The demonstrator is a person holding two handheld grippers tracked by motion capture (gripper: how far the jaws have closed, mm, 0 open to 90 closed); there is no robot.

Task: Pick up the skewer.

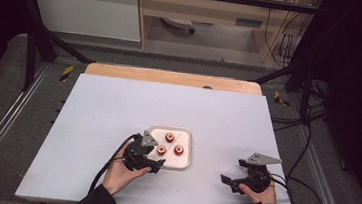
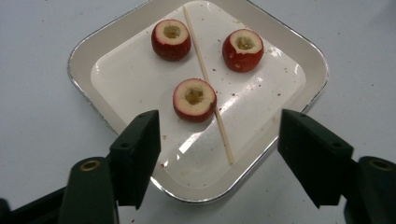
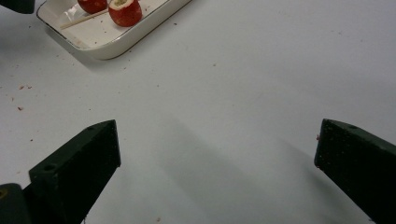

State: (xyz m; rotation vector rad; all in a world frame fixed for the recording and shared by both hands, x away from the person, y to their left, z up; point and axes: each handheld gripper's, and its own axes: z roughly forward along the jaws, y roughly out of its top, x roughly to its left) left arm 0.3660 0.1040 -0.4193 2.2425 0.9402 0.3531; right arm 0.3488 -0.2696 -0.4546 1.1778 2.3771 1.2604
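Left gripper (image 2: 217, 154) jaws apart, grasping nothing, nearest cored red fruit (image 2: 194, 99) just beyond and between them on white tray (image 2: 88, 49), wooden skewer (image 2: 208, 84) touching it, right gripper (image 3: 217, 163) jaws released over bare table (image 3: 243, 93)

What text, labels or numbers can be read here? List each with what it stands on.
None can be read: the tray, the three cored red fruits, the skewer and the table bear no print.
A small plate on the wooden cabinet is too blurred to read.
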